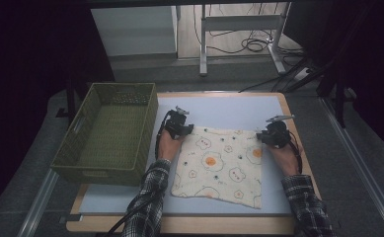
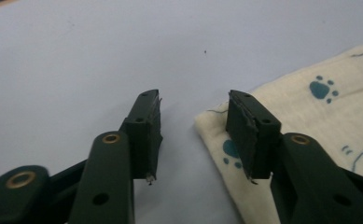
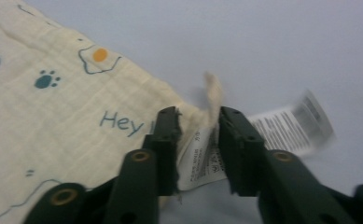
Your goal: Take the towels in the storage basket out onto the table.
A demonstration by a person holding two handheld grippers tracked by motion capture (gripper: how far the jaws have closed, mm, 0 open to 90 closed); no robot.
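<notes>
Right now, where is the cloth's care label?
In the right gripper view, the care label sticks out at the cloth corner, between the right gripper jaws.

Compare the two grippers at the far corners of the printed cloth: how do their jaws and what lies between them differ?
The left gripper stands with its jaws wide apart over bare table, the cloth corner just beside one jaw and not pinched. The right gripper has its jaws much closer, with the cloth's corner and white care label standing up between them. Both are black, two-jawed, hand-held and sit at the cloth's far edge.
</notes>
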